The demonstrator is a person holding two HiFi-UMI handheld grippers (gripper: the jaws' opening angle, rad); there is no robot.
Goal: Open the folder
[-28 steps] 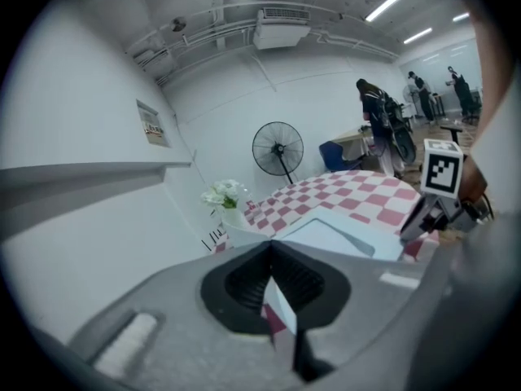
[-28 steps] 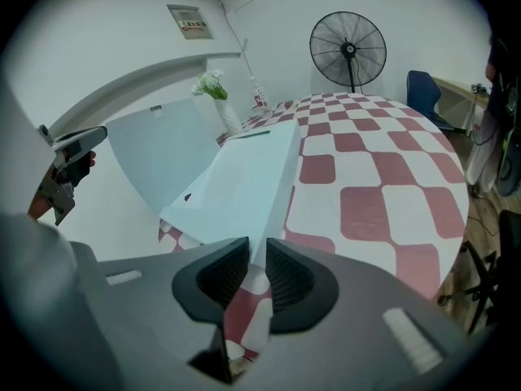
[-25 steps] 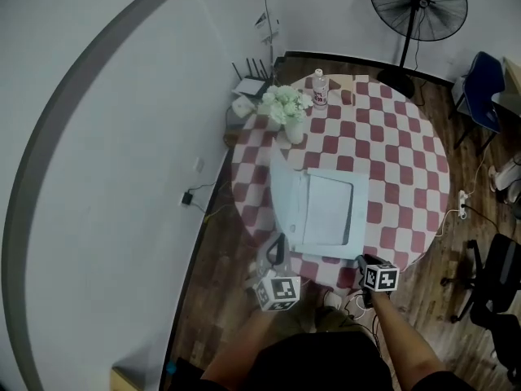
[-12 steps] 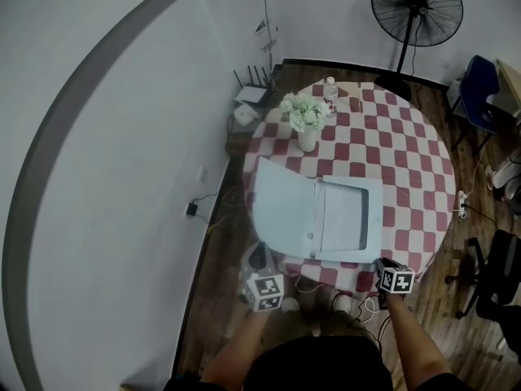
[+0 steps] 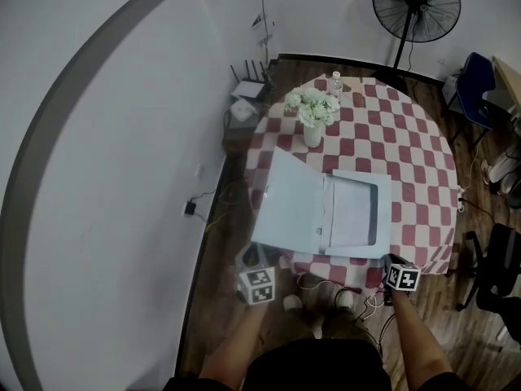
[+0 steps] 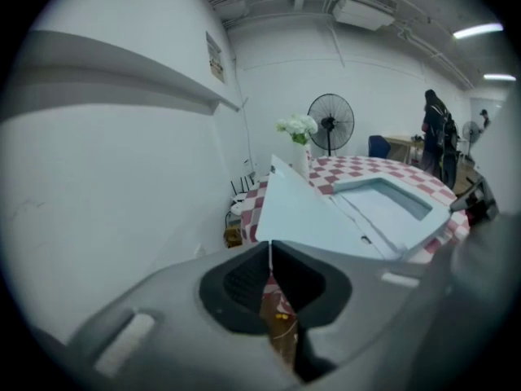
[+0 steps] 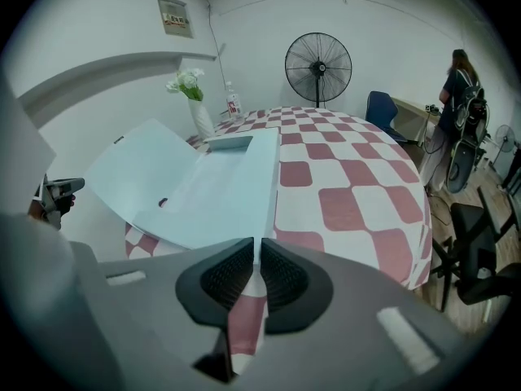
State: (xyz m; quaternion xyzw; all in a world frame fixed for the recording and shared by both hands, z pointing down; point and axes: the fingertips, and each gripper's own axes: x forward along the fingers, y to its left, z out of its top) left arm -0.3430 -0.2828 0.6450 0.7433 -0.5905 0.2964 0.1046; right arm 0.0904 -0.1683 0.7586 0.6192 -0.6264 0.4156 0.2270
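Observation:
A pale blue folder (image 5: 352,217) lies open on the round red-and-white checked table (image 5: 415,153). Its front cover (image 5: 289,206) is swung out to the left, tilted up past the table's edge. My left gripper (image 5: 253,253) is at the cover's near corner (image 6: 301,210). Its jaws have just eased apart a hair, and the cover's thin edge still sits between them (image 6: 270,243). My right gripper (image 5: 388,261) is shut at the near right corner of the folder's base (image 7: 228,190), whose edge runs into the tips (image 7: 257,241).
A vase of white flowers (image 5: 312,114) and a bottle (image 5: 336,82) stand at the table's far side. The white wall is close on the left, with a router (image 5: 248,88) and cables on the floor. A fan (image 5: 415,6) and chairs (image 5: 498,271) stand at the right.
The cover has swung from nearly upright over the base out to the left. My left gripper went left and down with it. The right gripper stayed at the near right corner.

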